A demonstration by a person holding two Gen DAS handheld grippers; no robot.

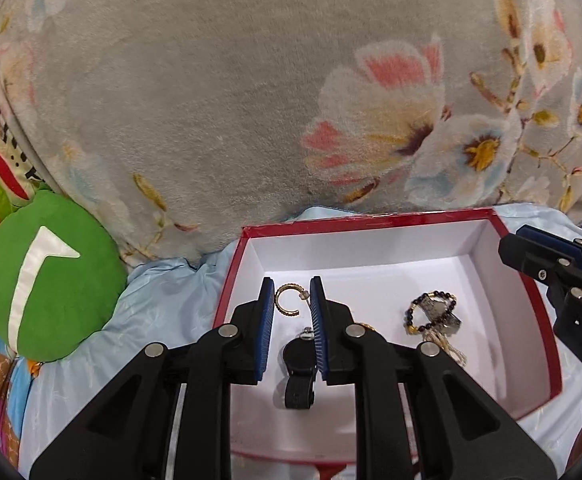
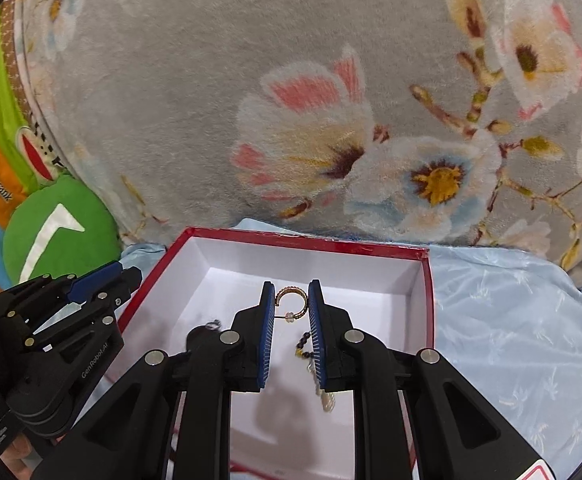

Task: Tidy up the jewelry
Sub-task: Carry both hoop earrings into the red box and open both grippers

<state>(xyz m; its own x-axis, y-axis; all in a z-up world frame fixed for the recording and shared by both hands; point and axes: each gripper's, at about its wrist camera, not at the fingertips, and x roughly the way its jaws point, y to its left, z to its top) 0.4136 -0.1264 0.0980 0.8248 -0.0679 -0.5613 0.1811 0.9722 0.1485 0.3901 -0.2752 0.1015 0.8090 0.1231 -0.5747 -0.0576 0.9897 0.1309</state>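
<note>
Gold hoop earring (image 1: 287, 300) lies in the red box (image 1: 547, 312) beside a beaded bracelet (image 1: 431, 312) and black piece (image 1: 299, 364). It looks light, thin, bendable; best pinched across the band. Both grippers, left (image 1: 291, 308) and right (image 2: 291, 312), hover with jaws narrowly apart, empty.

A grey floral blanket (image 1: 219, 92) filled the upper frame. A green round cushion (image 1: 47, 276) sat at lower left. Pale blue cloth (image 2: 511, 312) covered the lower right.
</note>
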